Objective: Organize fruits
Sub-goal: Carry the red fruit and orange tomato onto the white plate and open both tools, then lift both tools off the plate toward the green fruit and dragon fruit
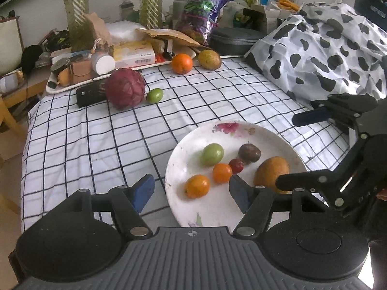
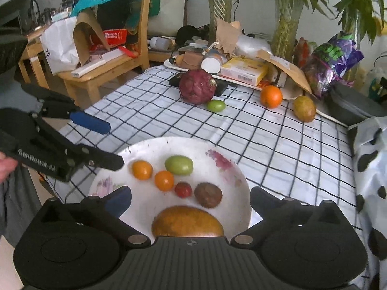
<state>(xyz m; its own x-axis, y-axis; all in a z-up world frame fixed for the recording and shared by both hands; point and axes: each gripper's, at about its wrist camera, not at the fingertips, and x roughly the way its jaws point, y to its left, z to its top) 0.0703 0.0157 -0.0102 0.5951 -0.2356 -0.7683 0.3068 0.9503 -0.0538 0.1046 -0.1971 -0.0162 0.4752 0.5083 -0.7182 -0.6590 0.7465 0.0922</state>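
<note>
A white floral plate (image 1: 193,217) (image 2: 232,169) on the checked cloth holds a green fruit (image 1: 212,154), two small oranges (image 1: 197,186), a tiny red fruit (image 1: 236,165), a brown passion fruit (image 1: 249,153) and a mango (image 1: 272,171) (image 2: 187,221). My right gripper (image 2: 191,203) (image 1: 286,152) stands wide open over the plate, its pads well clear of the mango that lies between them. My left gripper (image 1: 192,193) (image 2: 115,145) hovers open at the plate's other side, holding nothing. Farther back on the cloth lie a dark red round fruit (image 1: 125,88), a small green fruit (image 1: 154,95), an orange (image 1: 182,63) and a second mango (image 1: 209,59).
A cluttered tray (image 1: 72,85) with boxes and jars lines the table's far edge, with potted plants behind. A cow-print cloth (image 1: 326,48) is heaped at the right. A wooden chair (image 2: 108,70) stands off the left. A dark phone (image 1: 90,94) lies beside the red fruit.
</note>
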